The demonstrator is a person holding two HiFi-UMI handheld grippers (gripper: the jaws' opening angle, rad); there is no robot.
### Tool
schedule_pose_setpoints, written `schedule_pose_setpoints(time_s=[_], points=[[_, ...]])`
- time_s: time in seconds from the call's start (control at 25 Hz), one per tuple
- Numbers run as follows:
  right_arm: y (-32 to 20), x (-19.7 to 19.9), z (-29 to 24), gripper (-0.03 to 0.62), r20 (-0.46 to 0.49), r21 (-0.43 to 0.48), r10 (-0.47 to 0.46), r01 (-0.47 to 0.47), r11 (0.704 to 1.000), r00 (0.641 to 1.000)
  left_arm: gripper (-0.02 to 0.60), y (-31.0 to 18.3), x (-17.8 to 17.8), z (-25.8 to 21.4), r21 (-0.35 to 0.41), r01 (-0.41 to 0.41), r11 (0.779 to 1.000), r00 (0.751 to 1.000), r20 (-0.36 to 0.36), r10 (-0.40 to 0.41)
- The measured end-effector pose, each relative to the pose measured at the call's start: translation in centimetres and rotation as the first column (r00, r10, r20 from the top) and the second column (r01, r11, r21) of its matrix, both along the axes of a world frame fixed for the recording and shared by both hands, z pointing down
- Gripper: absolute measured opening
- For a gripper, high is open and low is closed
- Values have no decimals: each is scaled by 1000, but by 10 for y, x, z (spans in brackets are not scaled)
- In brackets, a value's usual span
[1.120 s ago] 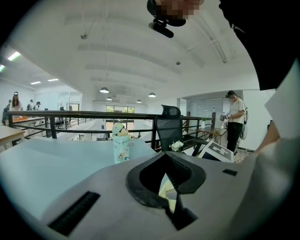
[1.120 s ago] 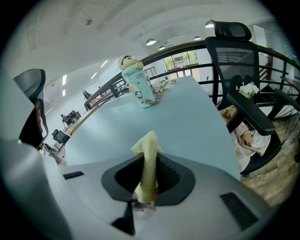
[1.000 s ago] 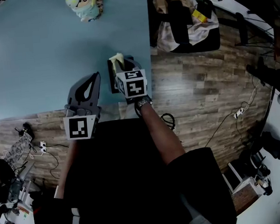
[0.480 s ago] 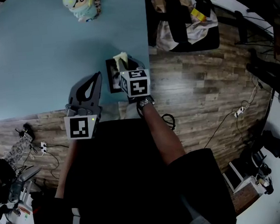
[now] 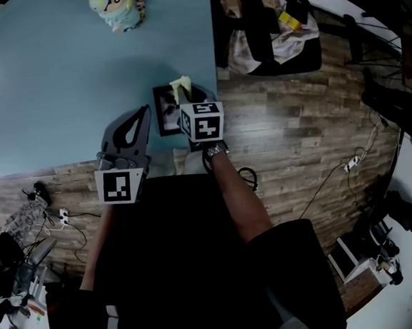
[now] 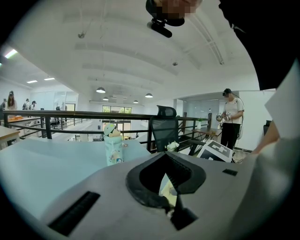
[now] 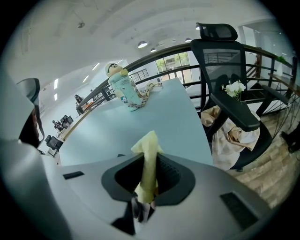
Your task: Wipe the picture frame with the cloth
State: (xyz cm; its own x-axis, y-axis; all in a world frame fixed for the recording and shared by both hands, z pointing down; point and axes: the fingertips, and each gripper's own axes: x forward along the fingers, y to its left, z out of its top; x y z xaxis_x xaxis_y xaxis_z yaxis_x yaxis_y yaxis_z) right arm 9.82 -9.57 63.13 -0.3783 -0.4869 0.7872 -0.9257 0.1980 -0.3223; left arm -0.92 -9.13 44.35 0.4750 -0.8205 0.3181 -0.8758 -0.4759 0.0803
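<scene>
A small dark picture frame point(image 5: 164, 112) lies on the light blue table point(image 5: 55, 80) near its front right corner. My right gripper point(image 5: 186, 97) is over the frame's right part, shut on a pale yellow cloth point(image 5: 179, 88) that sticks up past the fingertips. In the right gripper view the cloth point(image 7: 147, 143) runs between the shut jaws of that gripper point(image 7: 149, 161); the frame is hidden there. My left gripper point(image 5: 143, 112) hovers just left of the frame, shut and empty. Through the left gripper point(image 6: 165, 154) a bit of the cloth point(image 6: 167, 187) shows.
A cartoon-printed bottle point(image 5: 117, 3) stands at the table's far side. An office chair point(image 5: 273, 32) draped with clothes stands on the wood floor right of the table. Cables and a power strip point(image 5: 53, 216) lie on the floor at left. A person point(image 6: 230, 117) stands far off.
My right gripper has slid a little to the right and away with the cloth, so more of the frame shows at its left. The left gripper has stayed where it was.
</scene>
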Motion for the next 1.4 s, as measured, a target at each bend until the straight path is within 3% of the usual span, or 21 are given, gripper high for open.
schedule_pose_setpoints(time_s=[1.4], points=[[15, 65, -11, 58, -47, 20, 173, -173, 985, 984, -3, 7, 12, -4, 17, -57, 998, 998, -4, 57]])
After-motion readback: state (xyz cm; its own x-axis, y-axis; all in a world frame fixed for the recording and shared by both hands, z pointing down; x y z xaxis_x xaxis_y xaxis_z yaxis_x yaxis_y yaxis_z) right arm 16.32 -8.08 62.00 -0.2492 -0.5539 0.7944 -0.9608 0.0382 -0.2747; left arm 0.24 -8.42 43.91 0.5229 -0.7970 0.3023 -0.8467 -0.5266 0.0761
